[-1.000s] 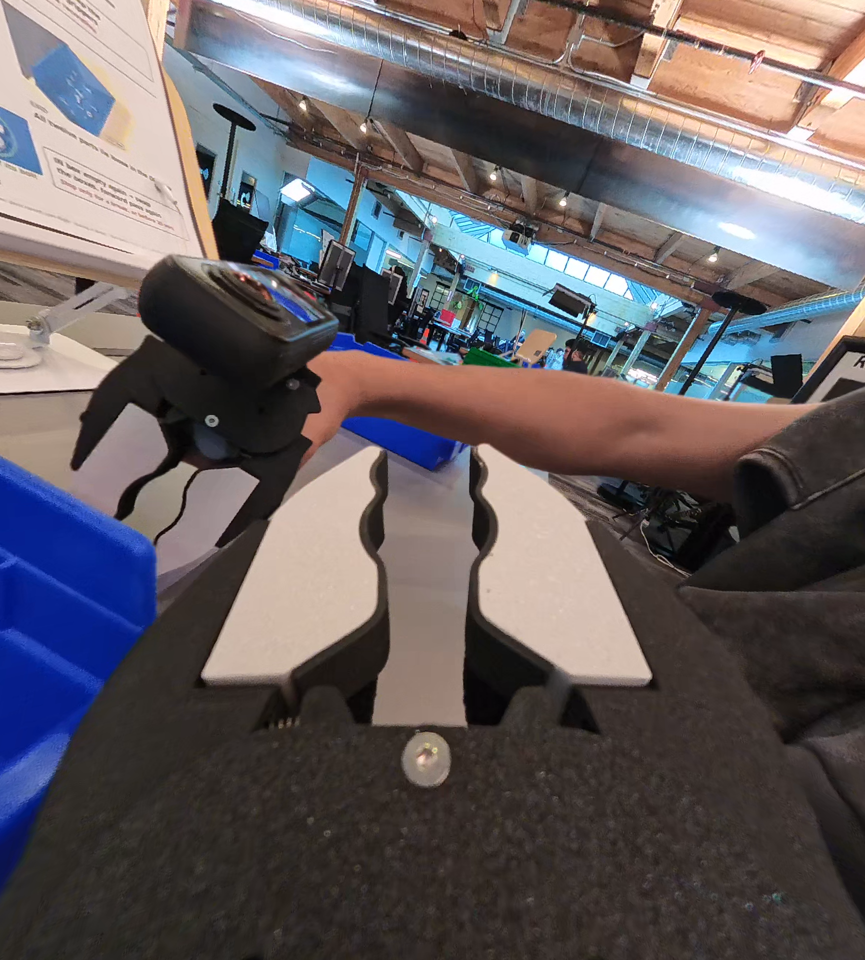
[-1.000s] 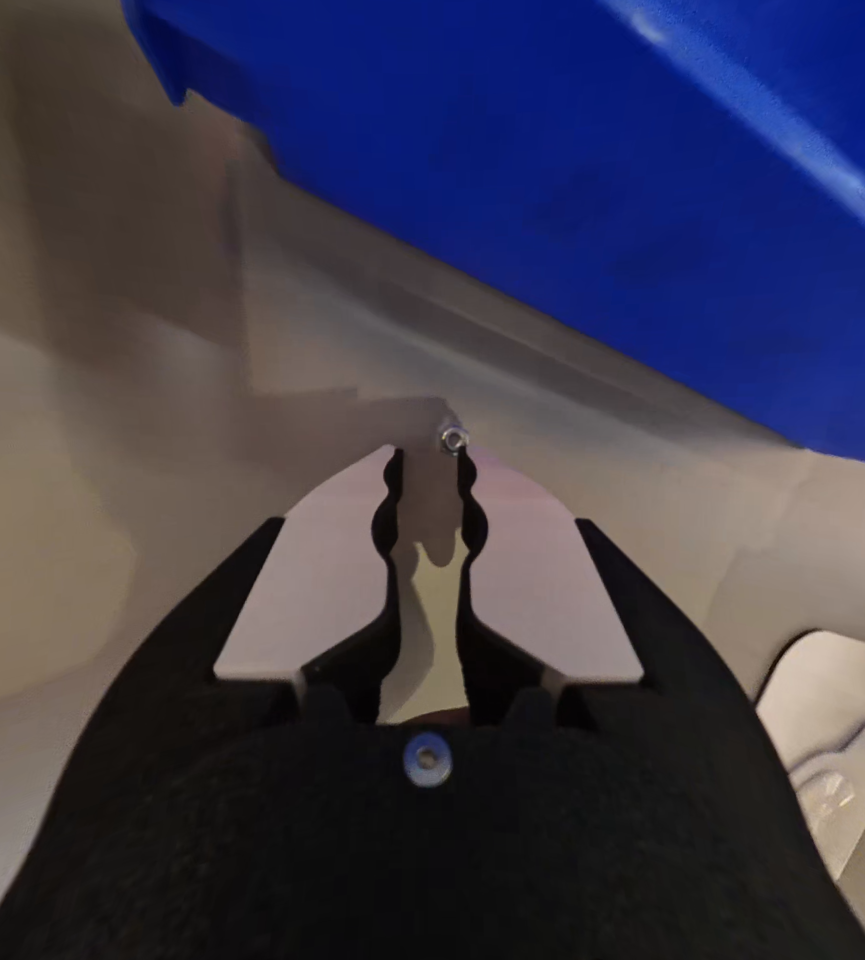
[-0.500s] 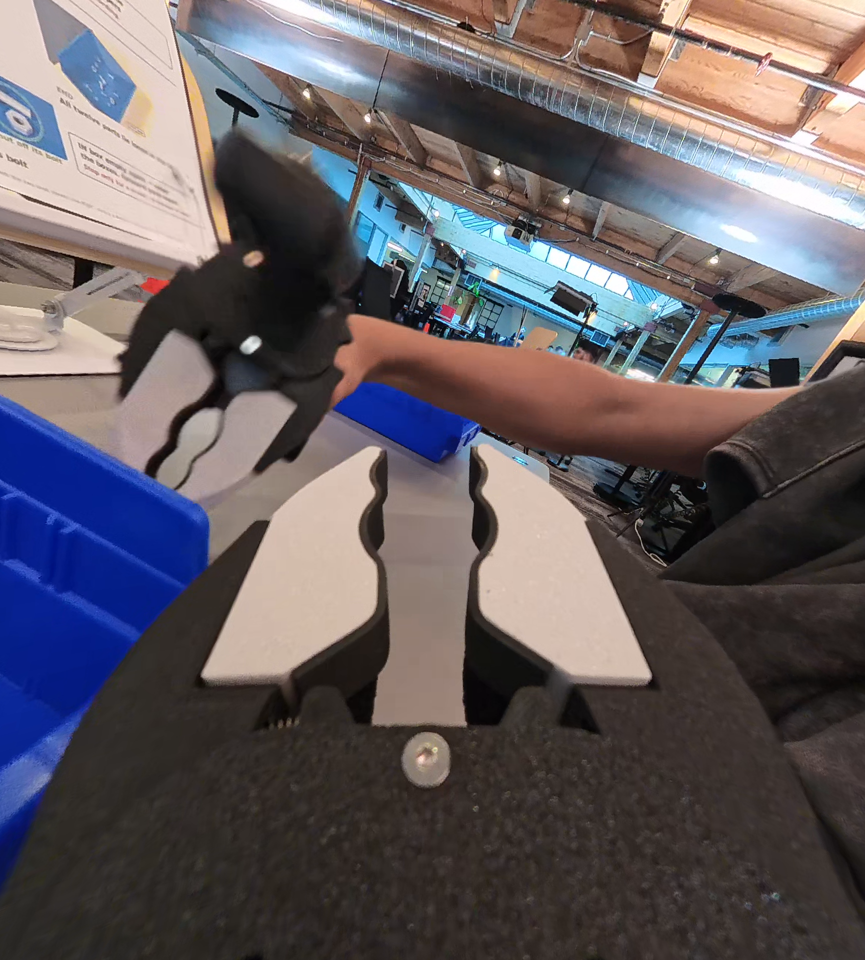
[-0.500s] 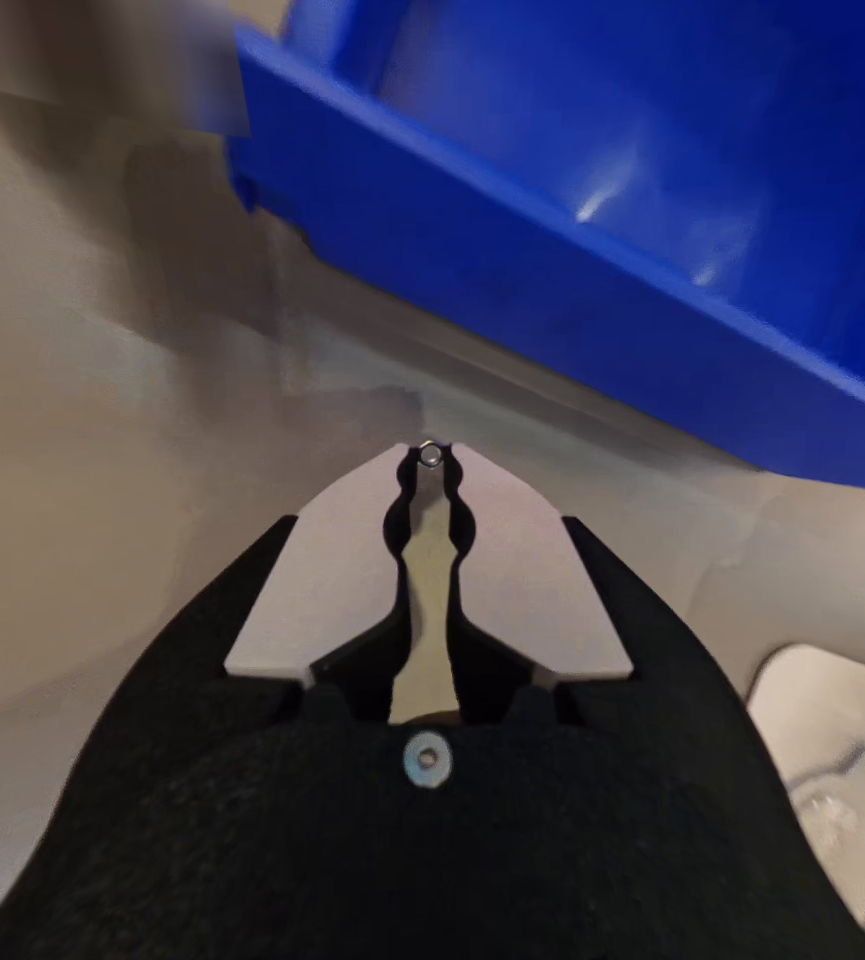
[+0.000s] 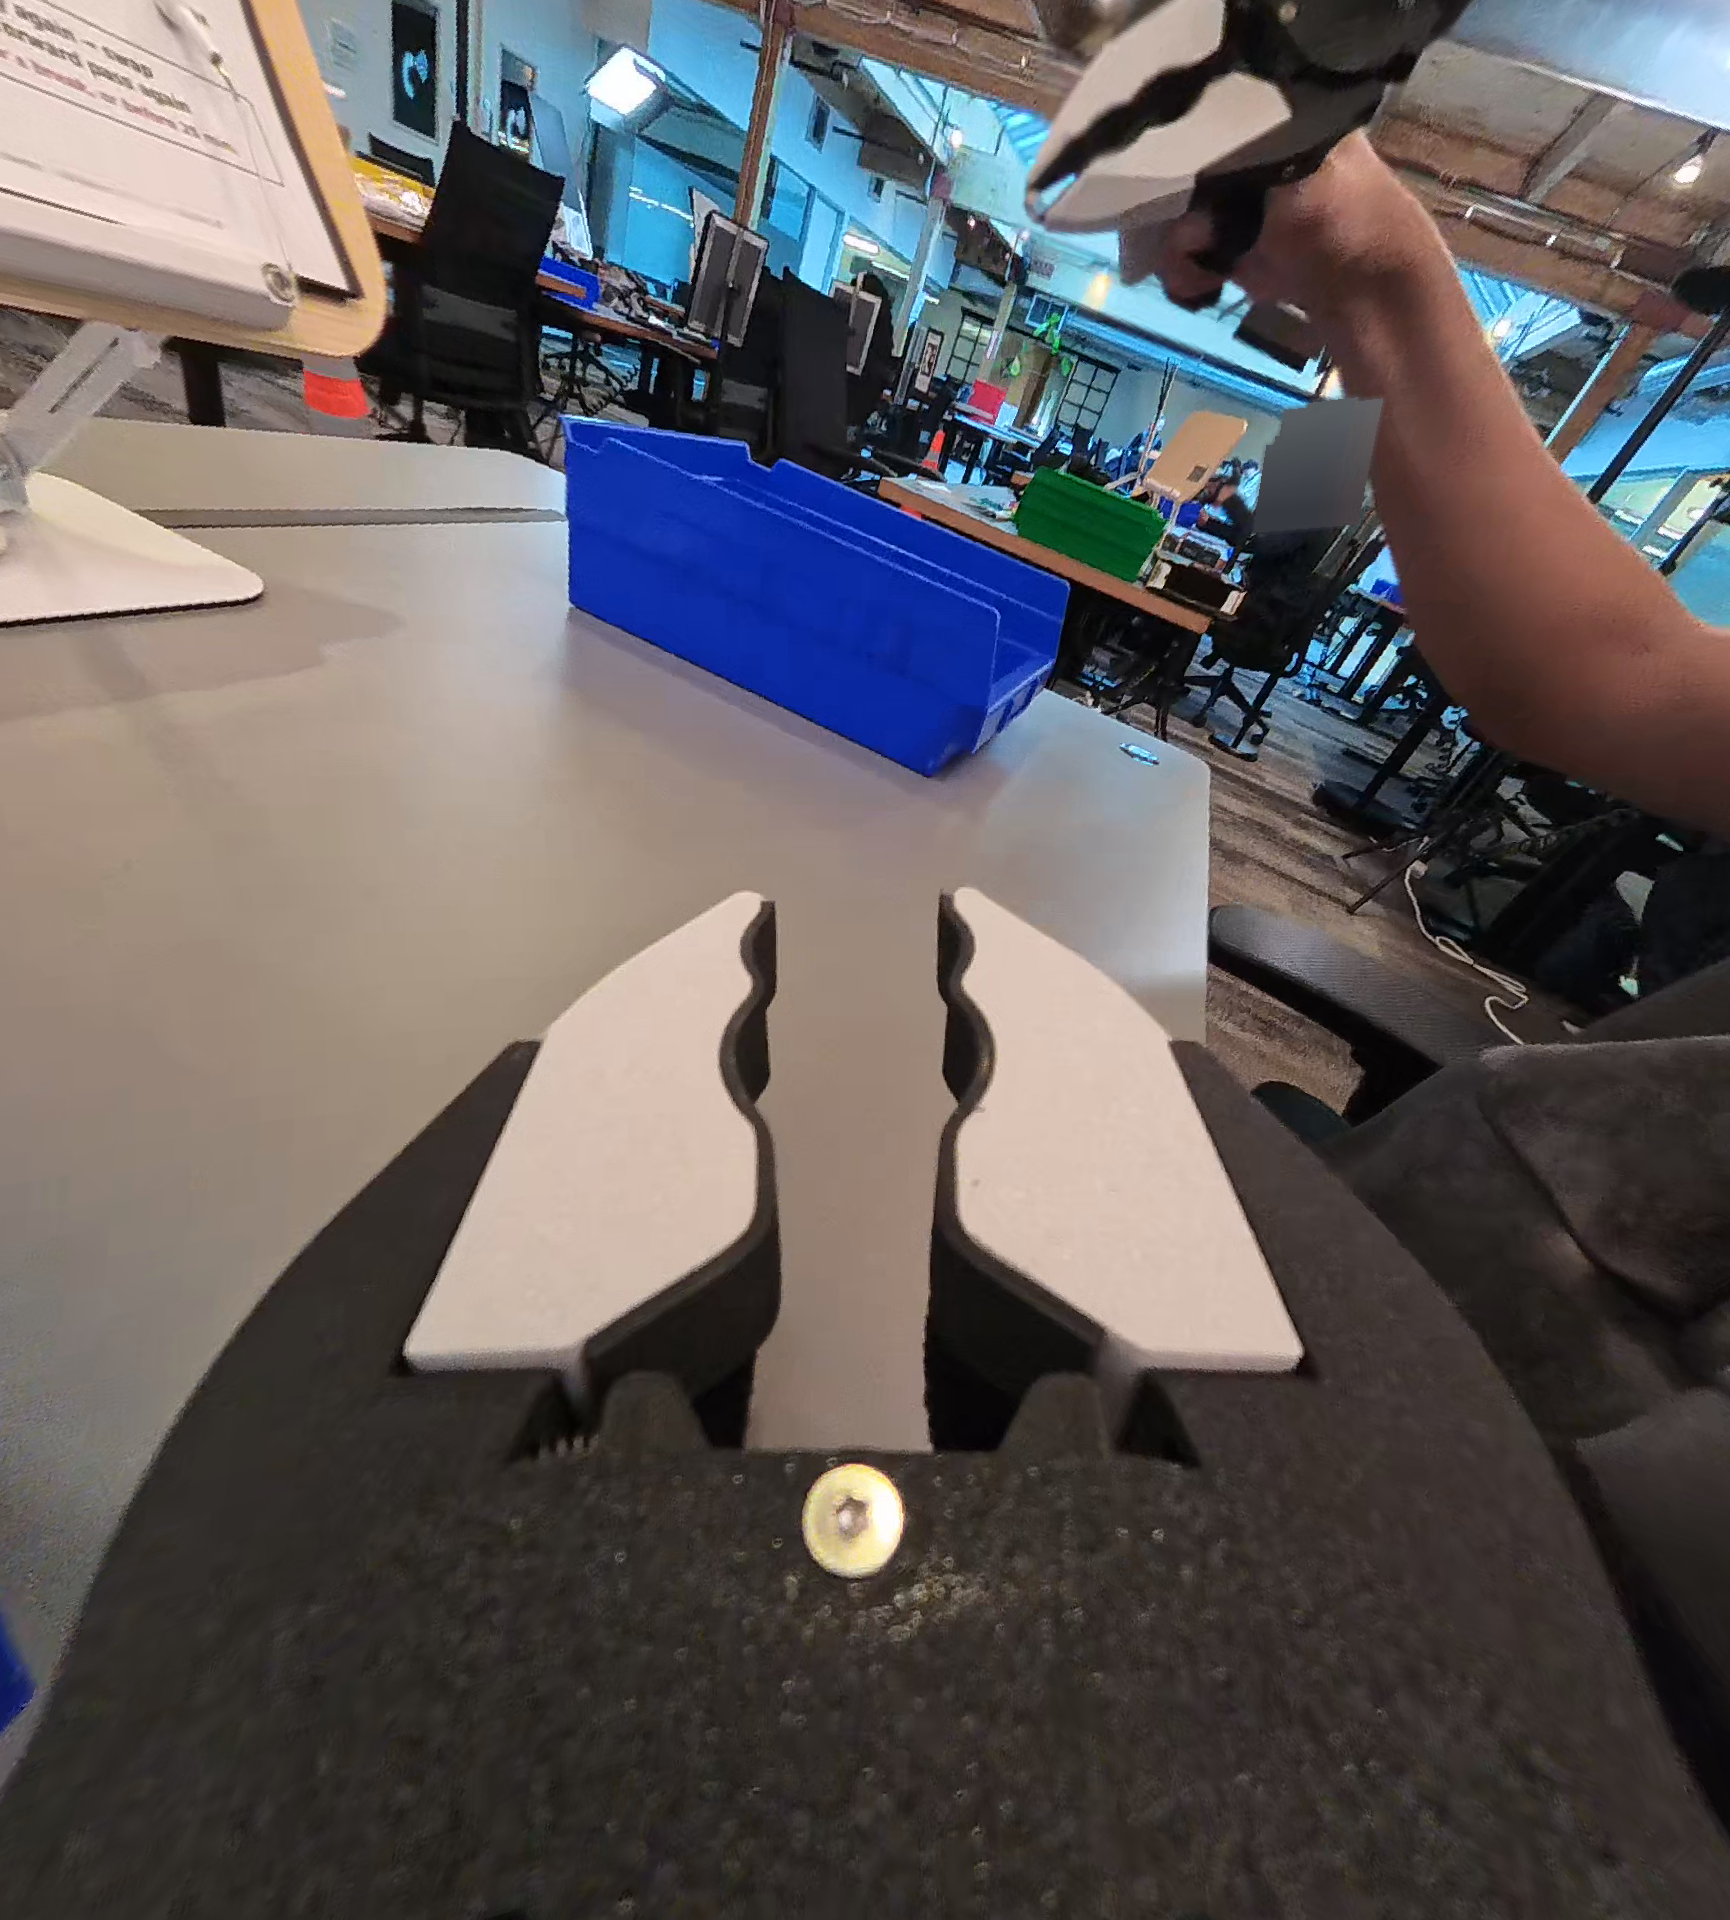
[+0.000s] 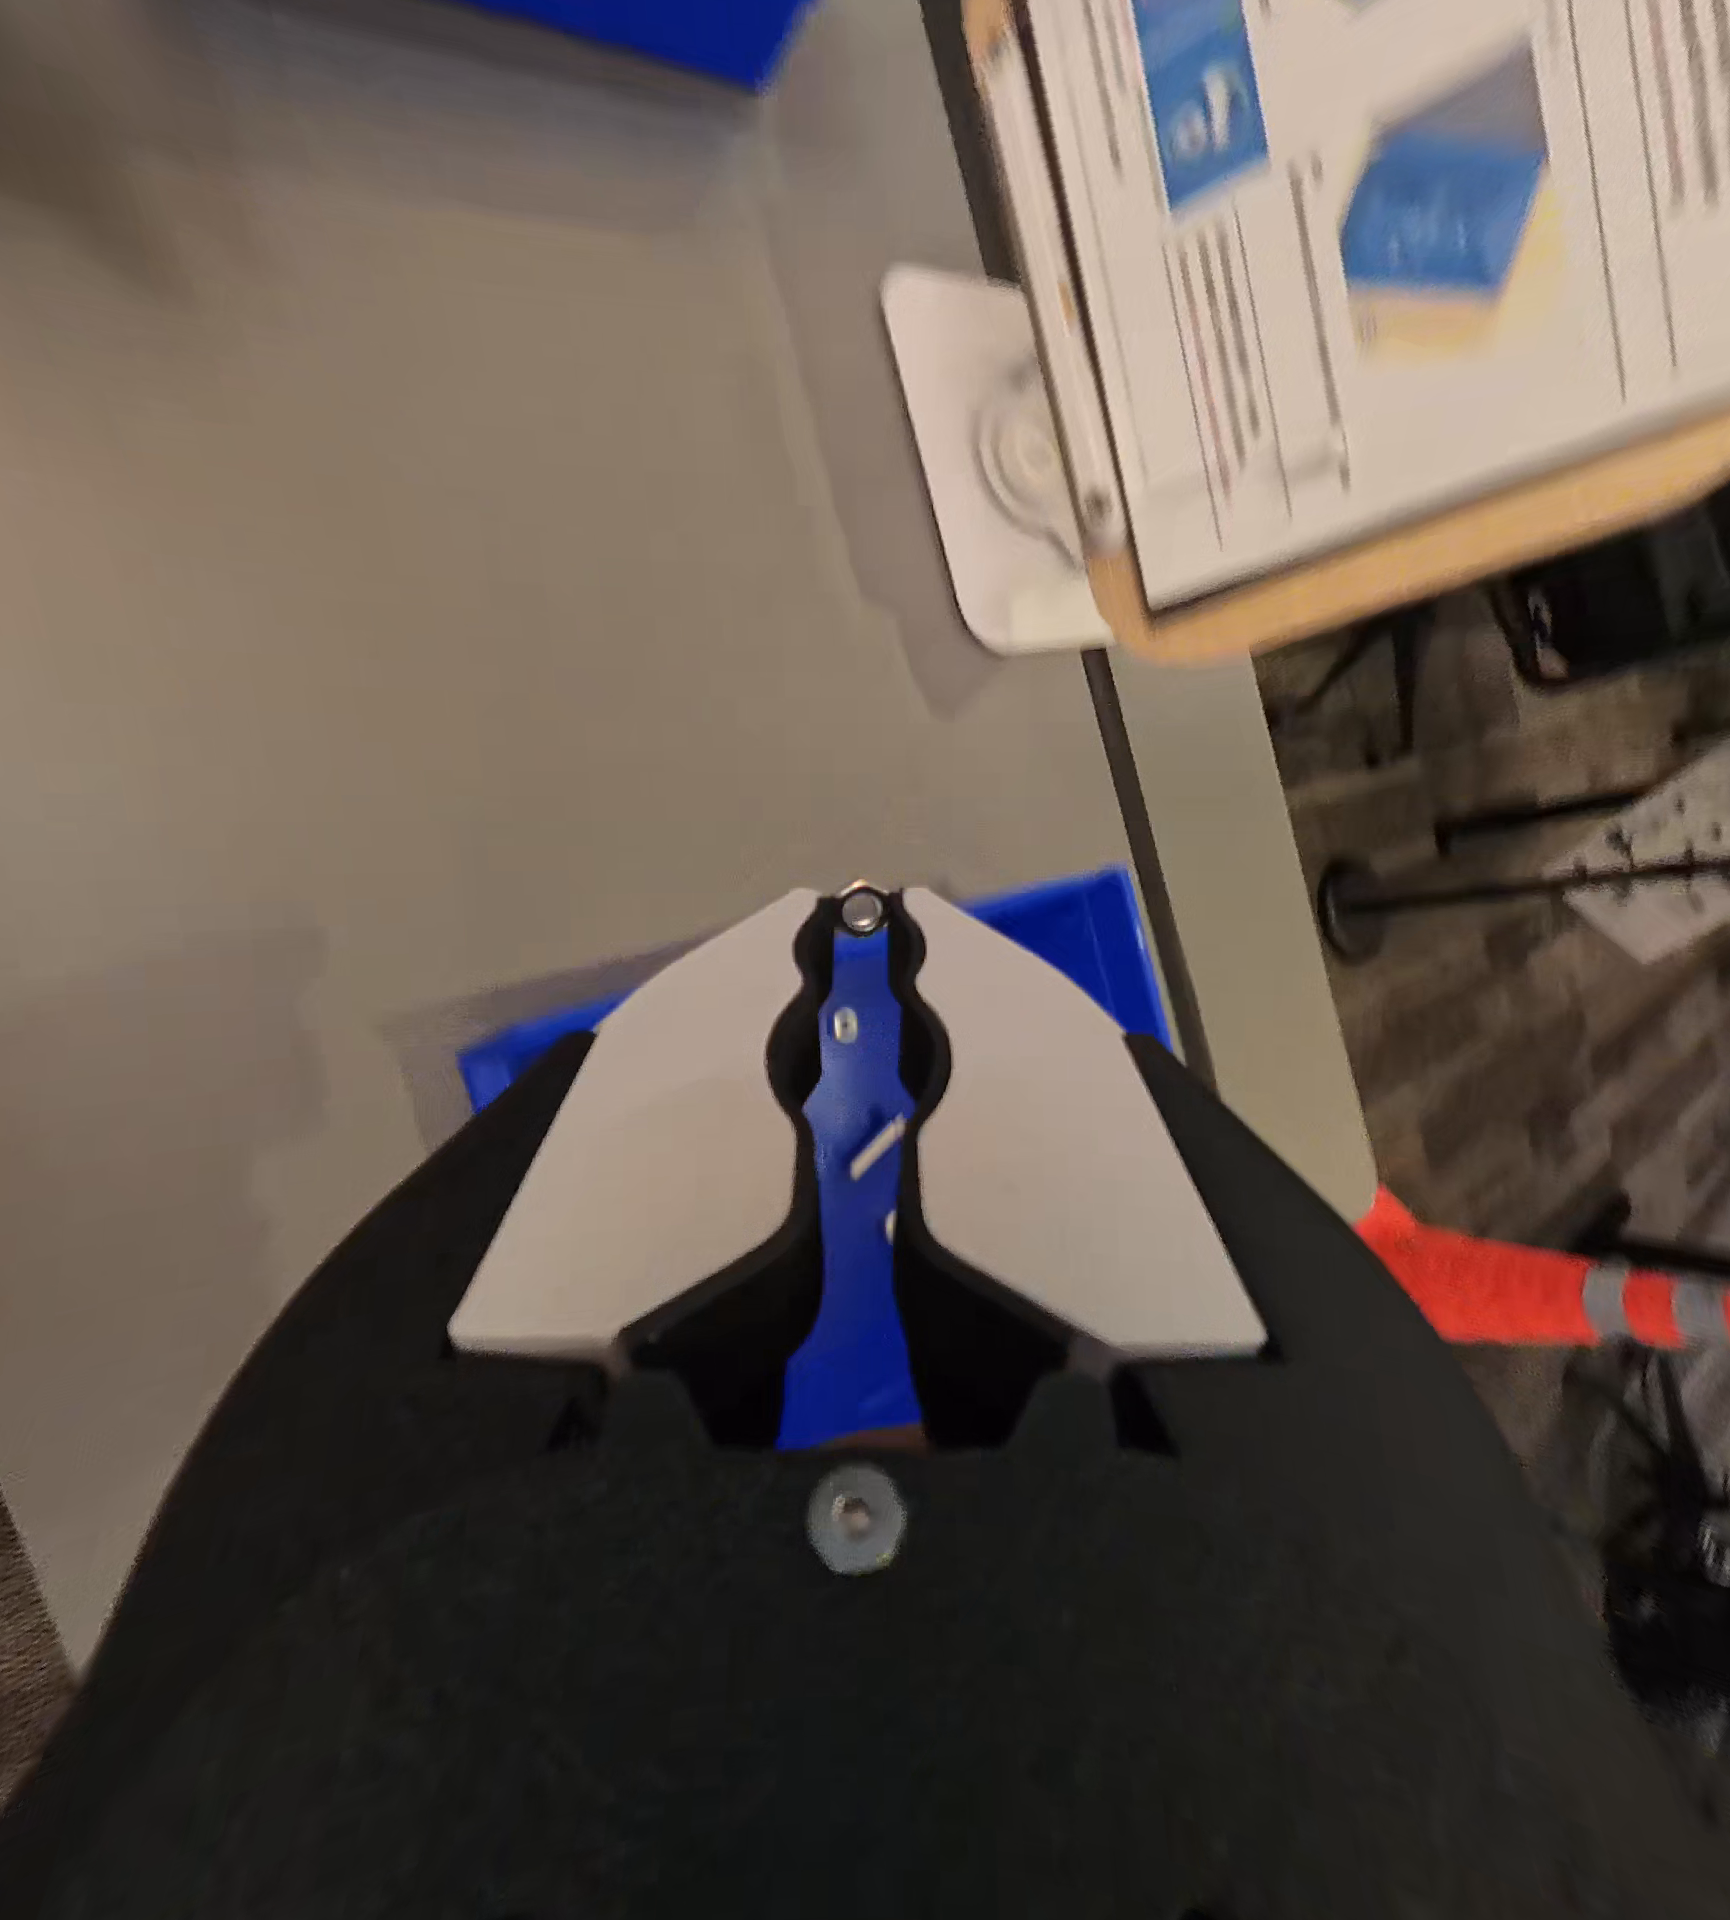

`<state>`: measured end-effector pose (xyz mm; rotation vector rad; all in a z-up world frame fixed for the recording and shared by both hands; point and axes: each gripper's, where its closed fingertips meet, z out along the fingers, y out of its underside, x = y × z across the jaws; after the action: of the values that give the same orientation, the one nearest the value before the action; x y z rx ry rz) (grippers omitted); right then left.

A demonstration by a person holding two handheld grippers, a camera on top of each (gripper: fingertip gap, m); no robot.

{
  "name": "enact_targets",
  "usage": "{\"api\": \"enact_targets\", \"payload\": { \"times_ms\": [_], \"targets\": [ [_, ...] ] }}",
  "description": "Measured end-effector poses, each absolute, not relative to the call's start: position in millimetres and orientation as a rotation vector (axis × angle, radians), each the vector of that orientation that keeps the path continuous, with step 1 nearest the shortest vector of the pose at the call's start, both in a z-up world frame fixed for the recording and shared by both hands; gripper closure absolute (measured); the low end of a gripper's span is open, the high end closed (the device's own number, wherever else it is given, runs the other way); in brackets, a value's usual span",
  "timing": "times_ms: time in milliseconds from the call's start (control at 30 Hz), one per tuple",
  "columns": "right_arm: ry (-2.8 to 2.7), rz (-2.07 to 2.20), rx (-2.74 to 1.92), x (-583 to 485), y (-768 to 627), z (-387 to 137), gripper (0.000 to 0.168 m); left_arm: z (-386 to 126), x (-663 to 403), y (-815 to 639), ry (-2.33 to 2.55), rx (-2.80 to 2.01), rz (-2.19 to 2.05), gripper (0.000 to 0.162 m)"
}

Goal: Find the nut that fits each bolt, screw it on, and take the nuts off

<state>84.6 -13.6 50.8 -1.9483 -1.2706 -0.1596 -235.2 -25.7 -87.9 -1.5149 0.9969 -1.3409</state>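
Observation:
My right gripper [image 6: 862,900] is shut on a small silver nut [image 6: 863,914] pinched at its fingertips. It hangs high over a blue bin [image 6: 1084,940]. Between the fingers I see a loose nut [image 6: 843,1027] and a bolt [image 6: 877,1147] lying in that bin. In the left wrist view the right gripper [image 5: 1079,166] is raised at the top, held by a bare hand. My left gripper [image 5: 856,909] is open and empty, low over the grey table [image 5: 321,883]. A small metal piece [image 5: 1138,751] lies near the table's far corner.
A second blue bin [image 5: 799,613] stands on the far part of the table. An instruction board on a white stand [image 5: 61,561] is at the left; it also shows in the right wrist view [image 6: 1463,260]. An orange cone [image 6: 1526,1299] lies on the floor past the table edge. Tip to tip, the grippers are about 35 cm apart.
My right gripper closed on the nut that lay on the table beside the bin, lifted it high and swung over the bin. My left gripper turned away from the near bin toward the table.

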Motion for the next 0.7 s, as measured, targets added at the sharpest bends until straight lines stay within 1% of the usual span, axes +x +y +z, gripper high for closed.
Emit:
{"api": "enact_targets", "payload": {
  "times_ms": [133,233,367,500,700],
  "targets": [
    [-1.135,-0.191,-2.090,148,-22,19,0.158,-93,-232,-20,0.978,-1.564,-1.333,0.134],
    [-1.076,-0.145,-2.175,172,-13,-13,0.158,-89,-238,-12,0.901,-1.566,-1.351,0.135],
    [-1.057,0.029,-2.327,178,6,-64,0.158,-85,-248,-1,0.785,-1.562,-1.420,0.135],
    [-1.172,0.013,-2.556,183,13,-130,0.158,-84,-252,4,0.734,-1.572,-1.459,0.135],
    [-1.241,-0.027,-2.696,182,19,-179,0.158,-86,-249,2,0.761,-1.582,-1.445,0.135]
  ]
}}
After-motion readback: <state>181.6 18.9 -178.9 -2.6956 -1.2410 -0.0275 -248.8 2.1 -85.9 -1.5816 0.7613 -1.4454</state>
